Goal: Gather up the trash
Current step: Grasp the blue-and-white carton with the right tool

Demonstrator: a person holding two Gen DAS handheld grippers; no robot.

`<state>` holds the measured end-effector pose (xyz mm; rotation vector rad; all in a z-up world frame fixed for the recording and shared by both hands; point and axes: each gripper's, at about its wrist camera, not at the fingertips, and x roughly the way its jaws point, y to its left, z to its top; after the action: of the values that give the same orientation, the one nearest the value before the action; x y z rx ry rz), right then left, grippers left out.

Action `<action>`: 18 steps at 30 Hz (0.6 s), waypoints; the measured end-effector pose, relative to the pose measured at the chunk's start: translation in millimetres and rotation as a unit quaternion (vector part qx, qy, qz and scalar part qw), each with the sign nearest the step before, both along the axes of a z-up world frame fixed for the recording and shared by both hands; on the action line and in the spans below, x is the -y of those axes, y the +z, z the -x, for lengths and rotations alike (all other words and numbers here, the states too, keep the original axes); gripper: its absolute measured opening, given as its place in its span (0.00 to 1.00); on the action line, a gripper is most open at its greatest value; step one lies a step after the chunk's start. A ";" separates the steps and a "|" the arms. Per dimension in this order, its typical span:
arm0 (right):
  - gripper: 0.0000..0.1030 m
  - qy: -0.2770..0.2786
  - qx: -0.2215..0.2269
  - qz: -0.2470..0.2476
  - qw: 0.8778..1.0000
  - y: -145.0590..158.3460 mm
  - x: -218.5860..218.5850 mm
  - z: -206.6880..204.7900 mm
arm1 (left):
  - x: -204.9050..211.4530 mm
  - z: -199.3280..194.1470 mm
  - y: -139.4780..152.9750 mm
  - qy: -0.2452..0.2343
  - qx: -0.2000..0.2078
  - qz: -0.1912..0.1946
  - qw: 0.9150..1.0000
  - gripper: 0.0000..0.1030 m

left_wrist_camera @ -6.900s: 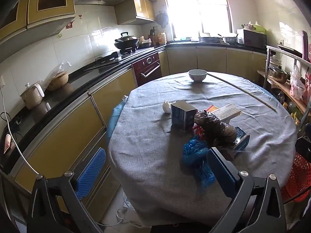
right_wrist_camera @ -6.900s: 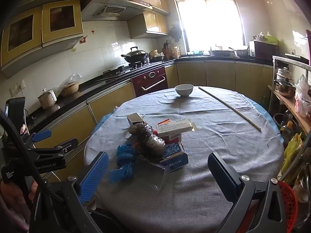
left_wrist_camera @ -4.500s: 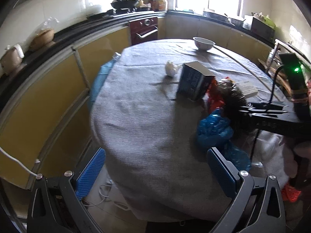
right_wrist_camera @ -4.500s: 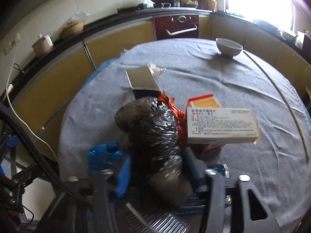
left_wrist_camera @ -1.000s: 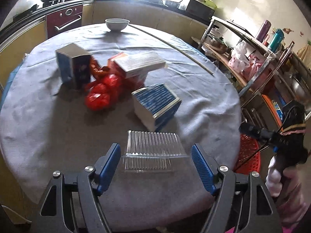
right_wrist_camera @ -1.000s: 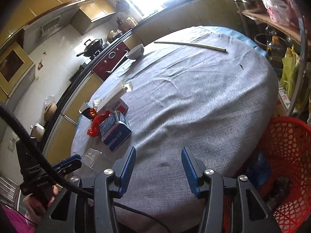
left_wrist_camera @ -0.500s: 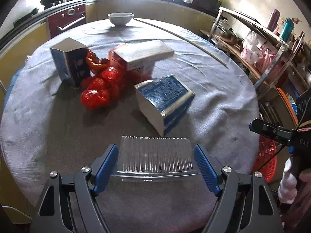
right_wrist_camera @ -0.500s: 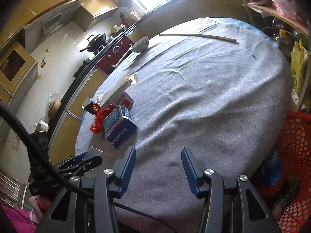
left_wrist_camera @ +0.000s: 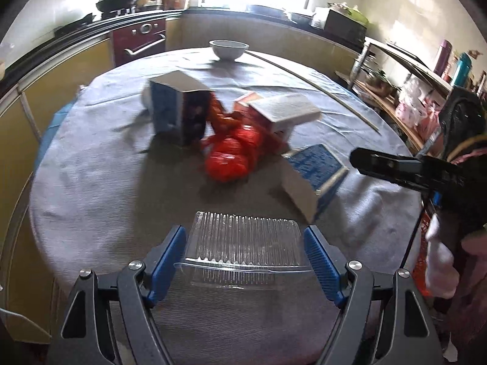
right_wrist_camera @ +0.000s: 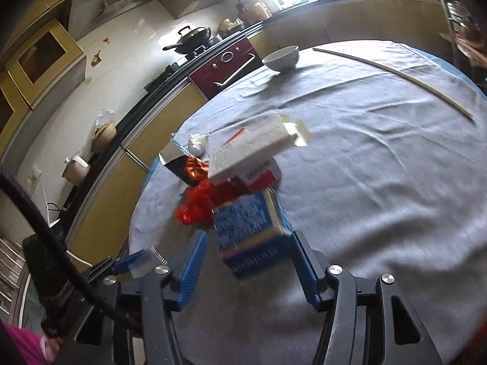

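Left wrist view: the left hand-held gripper [left_wrist_camera: 245,255] sits low over the near edge of the round surface [left_wrist_camera: 91,188], its blue pads wide apart with a clear plastic tray [left_wrist_camera: 245,251] between them. The tray's sides lie right at the pads; whether they press on it I cannot tell. Just ahead and to the right of this hand-held gripper lies a blue box [left_wrist_camera: 315,173], tilted. Further ahead sits a red bag [left_wrist_camera: 231,156], then a red and white box [left_wrist_camera: 281,112] and an upright blue carton [left_wrist_camera: 179,109]. A white bowl [left_wrist_camera: 228,49] stands at the far edge.

Right wrist view: the right hand-held gripper [right_wrist_camera: 245,264] has its jaws opening, and the blue box [right_wrist_camera: 249,231] lies between the pads with a gap on each side. Beyond it lie the red bag [right_wrist_camera: 197,203] and the red and white box [right_wrist_camera: 252,149]. A thin long stick [right_wrist_camera: 392,79] lies far off to the right.
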<state>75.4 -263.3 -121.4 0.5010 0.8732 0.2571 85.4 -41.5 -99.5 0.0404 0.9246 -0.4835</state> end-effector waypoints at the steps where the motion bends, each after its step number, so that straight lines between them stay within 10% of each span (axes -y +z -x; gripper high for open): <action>1: 0.60 -0.002 0.000 0.011 1.000 -0.4 -4.7 -6.1 | -4.2 -0.7 -0.2 0.004 -0.001 0.001 1.000 0.78; 18: 0.73 0.050 -0.021 0.176 0.983 -17.3 -76.4 -41.3 | -24.2 -2.1 -10.1 0.012 -0.023 0.024 0.999 0.78</action>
<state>116.7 -186.9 -138.7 0.1338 0.9621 0.1793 87.5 -17.3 -109.6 -0.0249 0.9577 -0.4857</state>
